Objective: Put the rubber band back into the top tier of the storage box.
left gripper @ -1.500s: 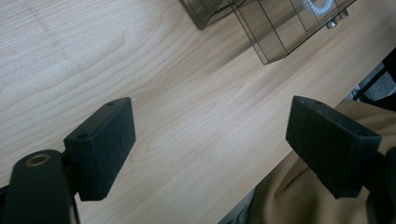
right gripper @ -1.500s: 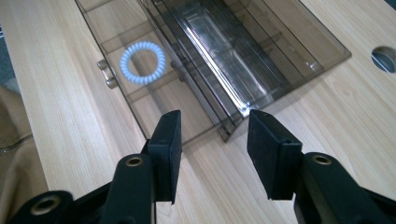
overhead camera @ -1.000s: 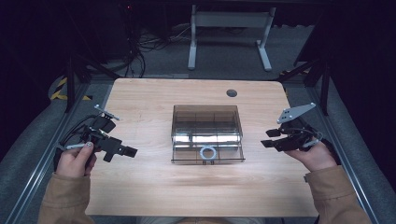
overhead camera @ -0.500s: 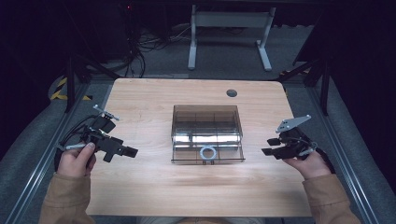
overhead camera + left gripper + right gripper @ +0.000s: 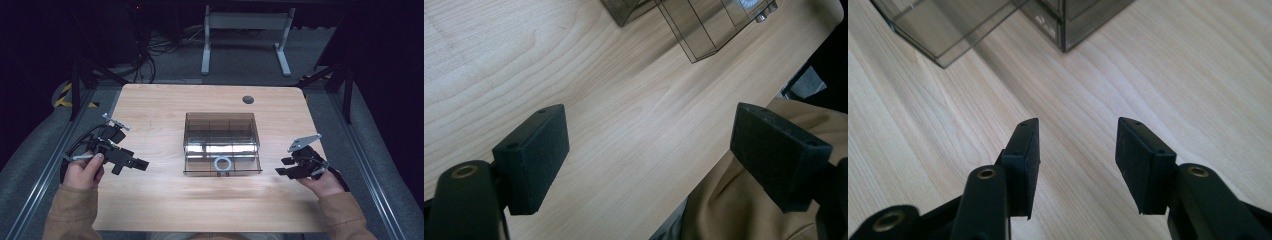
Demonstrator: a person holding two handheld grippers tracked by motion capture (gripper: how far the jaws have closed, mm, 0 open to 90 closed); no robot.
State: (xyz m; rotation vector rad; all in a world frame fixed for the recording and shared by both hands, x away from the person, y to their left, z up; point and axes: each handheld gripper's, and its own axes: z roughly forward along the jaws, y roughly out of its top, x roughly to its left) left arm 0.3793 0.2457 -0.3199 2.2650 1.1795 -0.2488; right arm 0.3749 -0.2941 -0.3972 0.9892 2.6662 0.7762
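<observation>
A smoky clear plastic drawer box [image 5: 221,140] sits at the middle of the wooden table [image 5: 160,110], its low drawer pulled toward me with a pale ring [image 5: 223,163] inside. My left gripper [image 5: 136,164] hovers left of the box, open wide, with nothing between its pads [image 5: 531,157]. My right gripper [image 5: 283,166] is held to the right of the box's front corner, also open and empty; its pads [image 5: 1023,162] point at the box [image 5: 998,20]. The box's corner [image 5: 689,25] shows at the top of the left gripper view.
A round cable hole [image 5: 248,99] lies near the table's far edge. Metal rails [image 5: 47,165] run along both sides of the table. A tan sleeve [image 5: 749,210] hangs past the near table edge in the left gripper view.
My right gripper has drawn back toward me and a little lower on the table's right side. The left gripper has barely moved.
</observation>
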